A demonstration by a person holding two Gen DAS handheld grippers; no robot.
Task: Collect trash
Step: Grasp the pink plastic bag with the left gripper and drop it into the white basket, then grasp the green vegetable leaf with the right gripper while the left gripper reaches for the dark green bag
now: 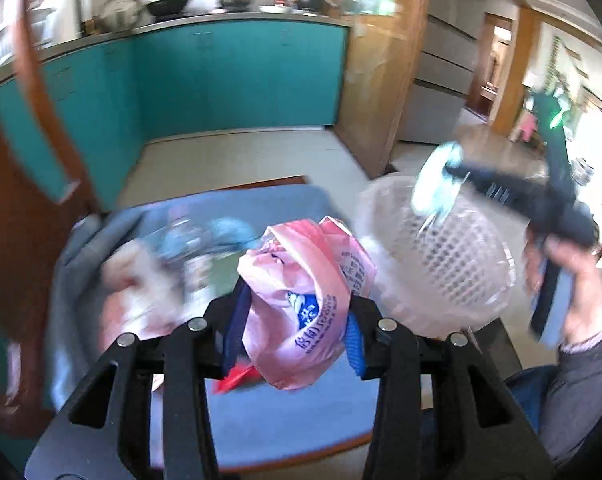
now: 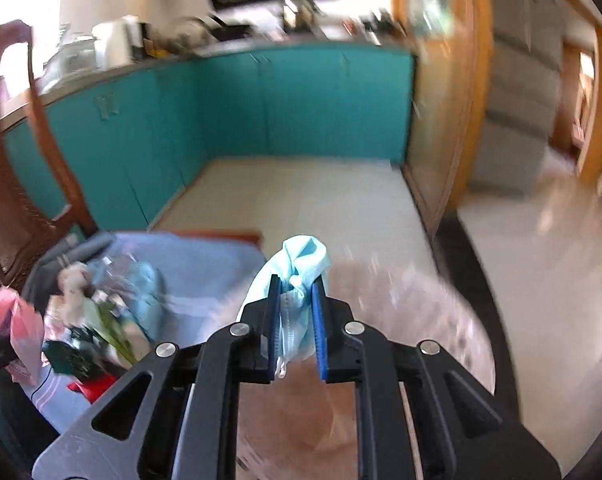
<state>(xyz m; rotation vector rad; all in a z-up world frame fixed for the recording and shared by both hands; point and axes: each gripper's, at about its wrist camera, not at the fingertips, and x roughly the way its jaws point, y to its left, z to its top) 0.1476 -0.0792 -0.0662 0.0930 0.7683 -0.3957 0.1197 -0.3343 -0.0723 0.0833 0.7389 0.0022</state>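
While more litter [image 2: 101, 304] is left on the blue table [image 1: 285, 412], a crumpled pink plastic bag [image 1: 301, 300] is clamped in the left gripper [image 1: 291, 332] and a pale blue face mask [image 2: 297, 276] in the right gripper [image 2: 297, 320], near the white mesh basket [image 1: 441, 252].

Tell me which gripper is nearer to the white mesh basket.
Right. The right gripper, shut on a light blue face mask, hangs just over the white mesh basket. The left gripper, clamping a pink plastic bag, is beside the basket, over the table.
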